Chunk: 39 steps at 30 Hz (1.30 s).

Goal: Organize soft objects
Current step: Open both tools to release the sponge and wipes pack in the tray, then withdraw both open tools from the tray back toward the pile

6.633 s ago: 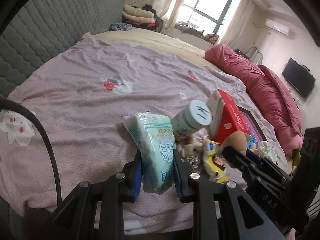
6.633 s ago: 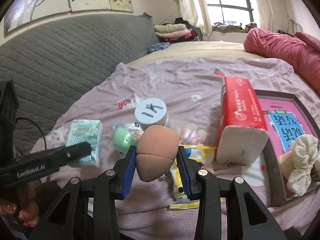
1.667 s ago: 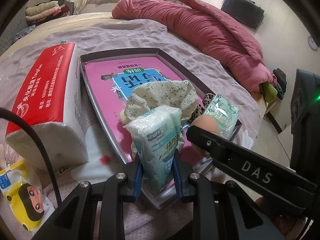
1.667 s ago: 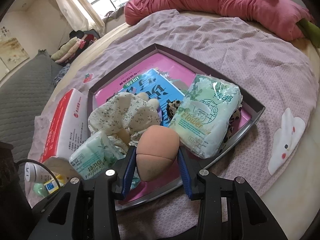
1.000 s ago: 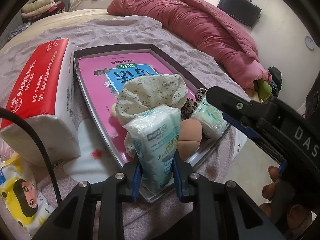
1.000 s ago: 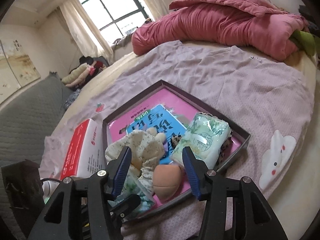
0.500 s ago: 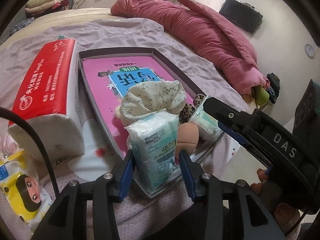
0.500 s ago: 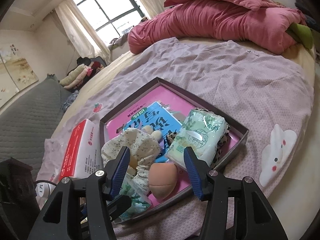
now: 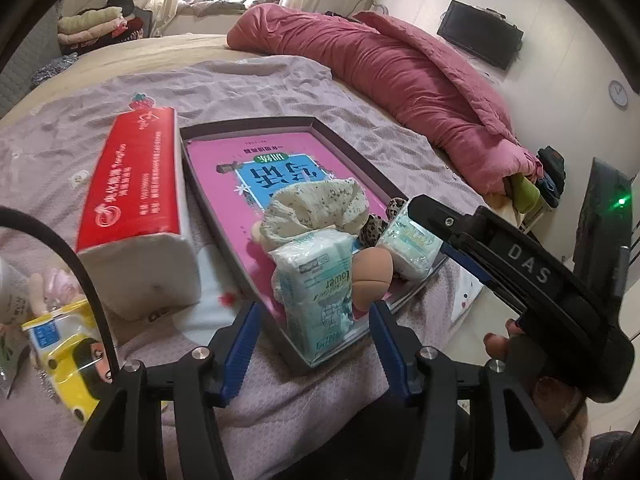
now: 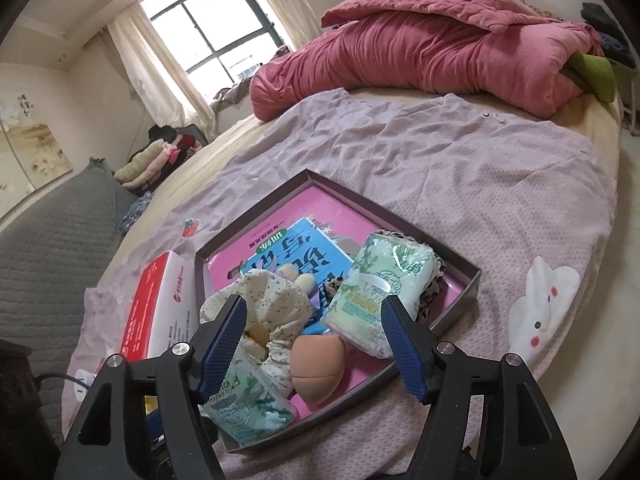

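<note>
Looks like this one's a good way through. The box tray [image 9: 352, 148] on the bed [image 10: 480, 168] is already holding a floral cloth bundle [image 9: 316, 204], a green tissue pack [image 10: 376, 292], a peach sponge [image 9: 374, 272] and a blue tissue pack [image 9: 316, 292], all crowding the tray's near end.

Still sitting out on the bed at about 9 o'clock from the tray: the big red tissue brick [image 9: 136, 200], a yellow snack bag [image 9: 68, 344] and a small pink plush [image 9: 52, 284], so I'm guessing a few more trips are left.

Left claw [image 9: 316, 344] is hanging released, jaws spread wide and gripping nothing, with the blue tissue pack standing right between the fingertips at 12 o'clock, apparently not touching either one. Right claw [image 10: 316, 344] is spread wide and empty too, hovering over the tray's near corner, with the peach sponge lying just past its tips at 12 o'clock and the green tissue pack at roughly 1 o'clock.
</note>
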Available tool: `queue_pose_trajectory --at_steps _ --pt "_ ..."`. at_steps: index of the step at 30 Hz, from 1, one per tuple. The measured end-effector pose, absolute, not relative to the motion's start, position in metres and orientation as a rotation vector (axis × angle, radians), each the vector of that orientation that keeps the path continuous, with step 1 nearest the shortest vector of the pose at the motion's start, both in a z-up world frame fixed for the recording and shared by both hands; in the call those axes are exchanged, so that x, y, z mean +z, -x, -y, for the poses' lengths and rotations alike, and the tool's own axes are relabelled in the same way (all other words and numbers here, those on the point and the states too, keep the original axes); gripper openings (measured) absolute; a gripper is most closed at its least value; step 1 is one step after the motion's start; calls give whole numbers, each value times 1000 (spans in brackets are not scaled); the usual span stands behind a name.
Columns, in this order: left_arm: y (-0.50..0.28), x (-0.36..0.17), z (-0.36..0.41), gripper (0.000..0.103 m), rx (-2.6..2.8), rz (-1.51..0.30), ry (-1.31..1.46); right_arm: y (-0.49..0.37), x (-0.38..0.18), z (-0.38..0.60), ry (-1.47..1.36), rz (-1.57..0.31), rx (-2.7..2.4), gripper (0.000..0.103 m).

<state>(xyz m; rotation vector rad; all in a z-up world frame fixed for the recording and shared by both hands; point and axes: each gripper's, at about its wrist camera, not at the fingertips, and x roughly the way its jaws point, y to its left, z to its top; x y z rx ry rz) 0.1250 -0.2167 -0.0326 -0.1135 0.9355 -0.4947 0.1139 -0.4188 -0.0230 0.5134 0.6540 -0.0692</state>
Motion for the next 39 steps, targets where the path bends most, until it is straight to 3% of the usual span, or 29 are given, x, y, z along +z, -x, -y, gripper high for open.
queue_pose_trajectory --at_steps 21,28,39 --pt "-68 22 137 58 -386 -832 197 -86 26 369 -343 -522 -14 75" --pt "-52 44 73 59 -244 -765 255 -76 47 332 -297 -502 72 75" --pt "-35 35 -41 60 -37 -734 397 -66 61 259 -188 -522 216 75"
